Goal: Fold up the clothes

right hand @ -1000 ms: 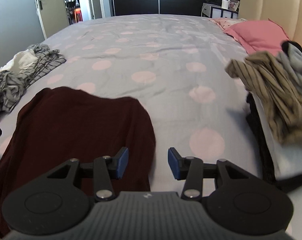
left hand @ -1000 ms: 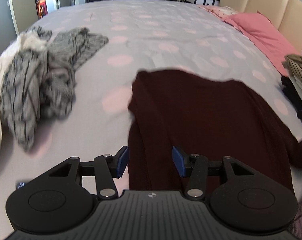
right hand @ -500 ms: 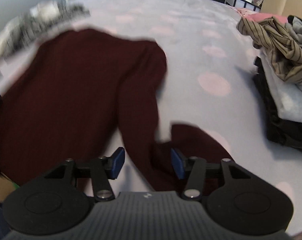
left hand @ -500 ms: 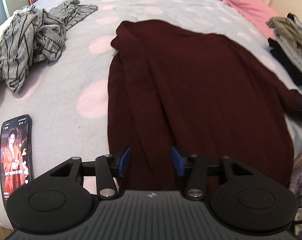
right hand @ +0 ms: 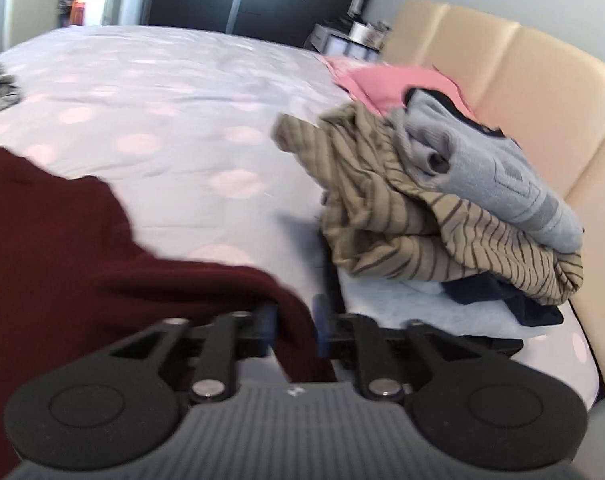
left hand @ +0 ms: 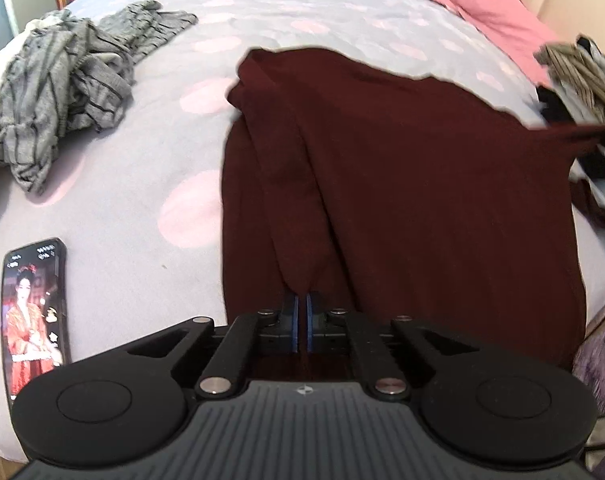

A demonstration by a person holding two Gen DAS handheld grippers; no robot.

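Both grippers have moved: the left gripper (left hand: 301, 320) now pinches the dark maroon knit garment (left hand: 422, 184) on the dotted bed cover (left hand: 142, 184), while the right gripper (right hand: 294, 322), jaws opening (view blurred), has a sleeve between them.

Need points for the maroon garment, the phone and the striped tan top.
maroon garment (left hand: 442, 184), left wrist view, middle of the flat body panel.
phone (left hand: 34, 316), left wrist view, middle of its lit screen.
striped tan top (right hand: 386, 216), right wrist view, folds at the front of the pile.
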